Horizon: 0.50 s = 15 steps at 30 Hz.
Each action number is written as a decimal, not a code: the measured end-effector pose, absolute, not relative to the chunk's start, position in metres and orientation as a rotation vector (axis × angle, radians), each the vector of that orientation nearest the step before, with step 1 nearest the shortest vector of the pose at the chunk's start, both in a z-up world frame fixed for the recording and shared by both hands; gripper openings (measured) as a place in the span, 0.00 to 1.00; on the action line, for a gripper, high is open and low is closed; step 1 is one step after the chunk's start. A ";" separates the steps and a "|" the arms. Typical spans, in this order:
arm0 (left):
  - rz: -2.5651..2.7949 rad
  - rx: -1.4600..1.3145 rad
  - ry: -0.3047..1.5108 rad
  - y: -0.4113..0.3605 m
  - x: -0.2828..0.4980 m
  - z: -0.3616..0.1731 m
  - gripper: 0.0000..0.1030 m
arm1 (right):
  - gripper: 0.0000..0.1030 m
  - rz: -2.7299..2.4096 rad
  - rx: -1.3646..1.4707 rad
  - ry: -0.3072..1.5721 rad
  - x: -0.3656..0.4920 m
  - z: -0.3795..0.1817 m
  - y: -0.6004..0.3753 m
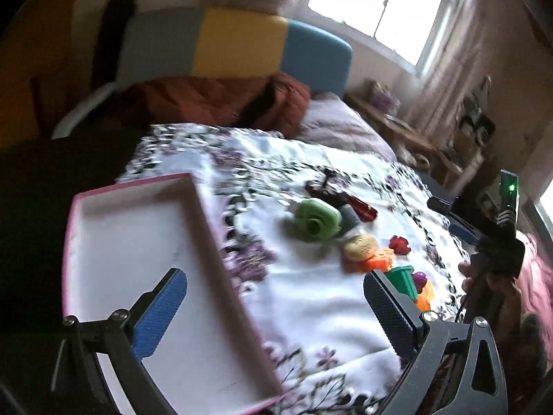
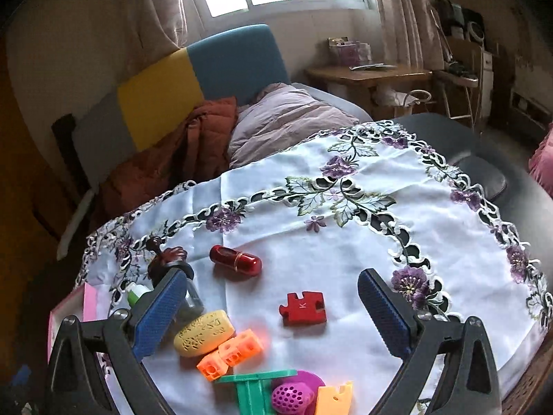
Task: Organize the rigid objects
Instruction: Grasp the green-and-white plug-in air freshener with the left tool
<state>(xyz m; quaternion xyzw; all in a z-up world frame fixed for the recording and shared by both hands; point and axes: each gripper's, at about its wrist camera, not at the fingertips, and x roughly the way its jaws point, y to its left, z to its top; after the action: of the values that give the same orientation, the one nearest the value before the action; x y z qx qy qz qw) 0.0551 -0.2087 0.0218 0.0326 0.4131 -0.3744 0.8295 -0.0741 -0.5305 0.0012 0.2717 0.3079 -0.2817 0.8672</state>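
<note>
1. My left gripper [image 1: 274,314] is spread wide and grasps nothing; its left pad hangs over the tray [image 1: 114,238], its right pad over the tablecloth [image 1: 304,297].
2. The tray is pink-rimmed with a pale floor; it lies at the left edge of the cloth, and in the right wrist view only its corner [image 2: 69,311] shows.
3. My right gripper [image 2: 273,314] is likewise released, jaws far apart and nothing between them; it hangs above the toys.
4. The red puzzle piece [image 2: 303,308] lies flat between the right fingers, touching neither.
5. The red capsule [image 2: 235,260] lies on its side beyond the puzzle piece, well apart from it.
6. The yellow oval block [image 2: 203,333] touches the orange cubes [image 2: 231,353], near the left finger of the right gripper.
7. A green stand [image 2: 254,389], a purple perforated ball [image 2: 292,397] and a yellow-orange wedge [image 2: 334,397] crowd the near edge.
8. The left view is blurred; a green roll [image 1: 316,223] lies mid-cloth, right of the tray and apart from it.
9. A hand [image 1: 484,287] holding the other gripper shows at the right edge of the left view.
</note>
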 end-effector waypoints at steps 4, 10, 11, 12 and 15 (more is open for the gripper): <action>-0.788 0.095 0.898 -0.251 0.071 0.017 1.00 | 0.98 -0.576 0.593 0.650 -0.073 0.000 -0.528; -0.817 0.018 1.081 -0.302 0.108 -0.019 1.00 | 0.98 -0.556 0.623 0.640 -0.074 0.000 -0.530; -0.812 -0.002 1.108 -0.309 0.114 -0.024 1.00 | 0.98 -0.553 0.623 0.638 -0.074 0.000 -0.530; -0.803 -0.025 1.136 -0.315 0.119 -0.030 1.00 | 0.98 -0.548 0.622 0.636 -0.074 0.001 -0.530; -0.800 -0.081 1.171 -0.332 0.132 -0.042 1.00 | 0.98 -0.535 0.621 0.635 -0.073 0.001 -0.529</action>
<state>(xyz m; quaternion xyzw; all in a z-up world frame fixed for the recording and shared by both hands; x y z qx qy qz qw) 0.1319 -0.3325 -0.0421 -0.0373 0.5376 -0.3670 0.7582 -0.0728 -0.5289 0.0012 0.2967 0.3034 -0.2559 0.8686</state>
